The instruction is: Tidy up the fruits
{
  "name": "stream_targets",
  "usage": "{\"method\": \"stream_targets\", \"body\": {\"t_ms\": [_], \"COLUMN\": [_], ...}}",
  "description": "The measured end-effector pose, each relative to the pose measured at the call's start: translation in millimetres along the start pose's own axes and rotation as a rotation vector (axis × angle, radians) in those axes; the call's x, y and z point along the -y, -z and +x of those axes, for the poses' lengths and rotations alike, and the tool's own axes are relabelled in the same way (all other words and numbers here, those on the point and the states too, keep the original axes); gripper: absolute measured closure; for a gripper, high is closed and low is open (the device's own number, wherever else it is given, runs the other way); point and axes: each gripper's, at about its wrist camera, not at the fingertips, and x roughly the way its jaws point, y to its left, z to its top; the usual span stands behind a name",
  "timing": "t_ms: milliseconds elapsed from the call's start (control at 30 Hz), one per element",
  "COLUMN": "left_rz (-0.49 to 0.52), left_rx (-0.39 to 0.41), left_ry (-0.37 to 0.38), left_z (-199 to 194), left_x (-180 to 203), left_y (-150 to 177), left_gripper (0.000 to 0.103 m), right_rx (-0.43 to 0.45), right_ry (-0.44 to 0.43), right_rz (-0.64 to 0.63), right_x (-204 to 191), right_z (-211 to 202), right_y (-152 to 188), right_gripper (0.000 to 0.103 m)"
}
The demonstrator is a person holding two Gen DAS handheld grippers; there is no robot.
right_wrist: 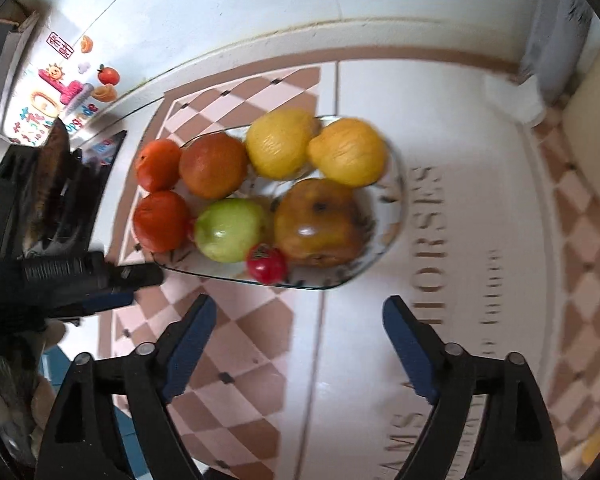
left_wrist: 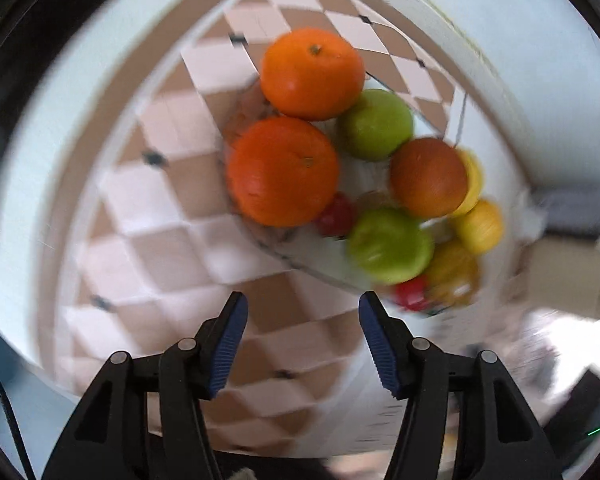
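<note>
Both grippers pointed steeply down, spread wide and empty: left gripper (left_wrist: 303, 308), right gripper (right_wrist: 300, 312). Fruits sat piled on the glass plate (right_wrist: 394, 216) at mid-frame, its long axis running left to right. One red fruit (left_wrist: 336, 214) was half hidden, edges blurred.

1. I find a home setting, likely a dining area.
2. Pink-and-brown chequered tablecloth (right_wrist: 236, 344) covers the table beneath me.
3. Clear glass fruit plate (right_wrist: 384, 256) rests there.
4. Colourful children's wall stickers (right_wrist: 66, 88) are nearby.
</note>
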Motion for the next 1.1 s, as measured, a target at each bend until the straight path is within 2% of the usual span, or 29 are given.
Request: {"method": "stream_targets", "body": {"t_ms": [33,67,133,267,500,700,1100], "left_rz": [0.044,0.079,0.133,0.206,0.243,0.296,0.397], "left_rx": [0.025,0.045,0.094,0.177,0.288,0.355,0.494], "left_ry": [-0.057,-0.093,-0.168,-0.263,-0.270,-0.247,-0.187], "left_z": [-4.4,-7.6,-15.3,-31.1,-62.8,-93.5,-164.2], "left_x": [2.5,4.6,8.9,20.2,27.3,32.6,-4.6], "left_y": [5.4,9.4,18.3,34.6,53.9,78.7,160.0], "left_gripper": [0.045,0.034,0.022,0.007,0.006,0.006,0.006], "right_rx": [0.002,0.006,0.020,0.037,0.089,0.145,0.297], "right_ry": [0.022,0.038,0.063,0.073,0.087,0.088,0.110], "right_rz": [-0.006,-0.011,-0.022,-0.031,-0.033,-0.008,0.047], "right_x": [0.9,1.7,3.0,4.4,1.1,-9.5,-59.0], "right_z": [-4.7,-9.0,-17.3,-31.7,-64.7,-104.1,-192.3], "right_y": [0.0,-0.1,-0.2,-0.7,9.2,33.1,121.3], "right_gripper": [0.008,0.008,0.008,0.007,0.007,0.007,0.007]}}
